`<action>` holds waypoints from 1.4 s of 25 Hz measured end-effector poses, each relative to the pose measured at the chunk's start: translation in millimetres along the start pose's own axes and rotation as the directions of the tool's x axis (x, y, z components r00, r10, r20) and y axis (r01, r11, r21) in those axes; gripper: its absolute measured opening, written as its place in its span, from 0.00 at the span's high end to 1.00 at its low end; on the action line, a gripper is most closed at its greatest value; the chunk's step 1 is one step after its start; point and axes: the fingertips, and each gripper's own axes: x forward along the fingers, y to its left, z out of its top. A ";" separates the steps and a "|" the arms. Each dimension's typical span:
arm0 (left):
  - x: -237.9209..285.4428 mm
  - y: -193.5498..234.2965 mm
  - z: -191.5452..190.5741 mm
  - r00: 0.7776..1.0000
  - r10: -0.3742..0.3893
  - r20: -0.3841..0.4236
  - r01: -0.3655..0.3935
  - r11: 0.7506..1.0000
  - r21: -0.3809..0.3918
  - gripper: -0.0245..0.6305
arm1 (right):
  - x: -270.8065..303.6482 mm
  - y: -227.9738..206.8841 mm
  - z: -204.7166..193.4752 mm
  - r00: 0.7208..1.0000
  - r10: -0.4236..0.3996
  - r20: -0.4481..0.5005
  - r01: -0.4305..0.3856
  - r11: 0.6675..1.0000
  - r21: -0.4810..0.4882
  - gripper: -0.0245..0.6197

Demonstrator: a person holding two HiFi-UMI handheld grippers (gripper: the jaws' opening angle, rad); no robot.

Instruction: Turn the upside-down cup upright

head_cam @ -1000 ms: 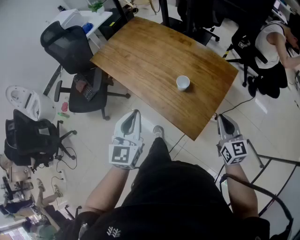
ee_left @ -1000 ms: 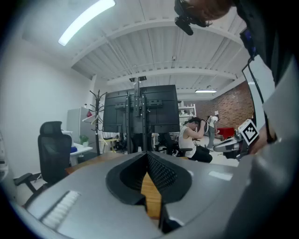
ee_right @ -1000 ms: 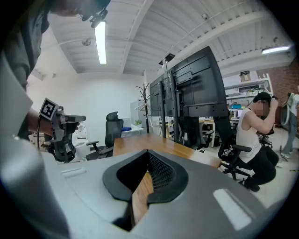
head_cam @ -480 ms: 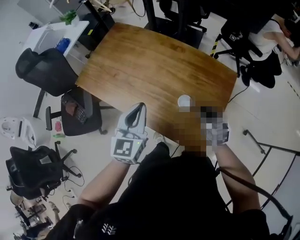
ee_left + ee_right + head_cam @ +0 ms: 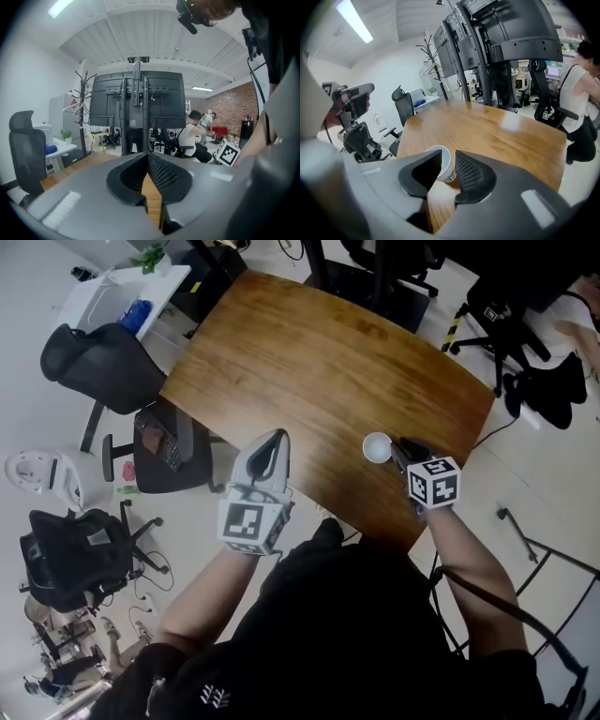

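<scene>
The left claw [image 5: 273,440] is shut and holds nothing, low in the middle of the head view. The right claw [image 5: 449,154] has just been opening; it is half open and empty. The cup [image 5: 442,165] stands bottom up on the tabletop [image 5: 487,126], just past its tips, near the middle of the right gripper view. The gap looks too small. A tip may bump the light cup and push it over.
</scene>
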 end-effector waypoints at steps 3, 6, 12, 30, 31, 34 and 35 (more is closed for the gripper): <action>-6.0 8.3 -1.0 1.000 0.026 -0.004 -0.026 1.000 0.000 0.96 | 13.6 2.9 -5.9 0.999 0.003 -0.037 -0.002 1.000 0.014 0.82; -7.9 15.6 0.1 0.998 0.056 0.004 -0.056 0.998 -0.011 0.96 | 22.9 1.1 -12.0 0.996 -0.024 -0.082 0.025 1.000 0.017 0.82; -12.8 18.4 2.1 0.997 0.077 0.016 -0.077 0.997 -0.020 0.96 | 27.7 0.8 -20.0 0.990 -0.039 -0.133 0.042 0.999 0.020 0.83; -12.3 13.1 -2.3 0.999 0.046 0.013 -0.046 0.999 -0.014 0.96 | -4.8 -47.0 -1.0 0.947 -0.319 -0.048 0.303 0.931 -0.204 0.93; -11.7 12.4 -2.1 0.999 0.043 0.012 -0.043 0.999 -0.014 0.96 | -5.6 -49.4 -1.8 0.940 -0.337 -0.055 0.316 0.920 -0.233 0.93; -10.6 9.9 -0.3 0.999 0.031 0.009 -0.031 0.999 -0.007 0.96 | -7.9 -50.8 -6.6 0.916 -0.396 -0.069 0.348 0.867 -0.357 0.93; -10.4 9.2 -0.2 1.000 0.028 0.008 -0.028 1.000 -0.005 0.96 | -8.3 -49.3 -8.6 0.908 -0.414 -0.066 0.355 0.842 -0.406 0.93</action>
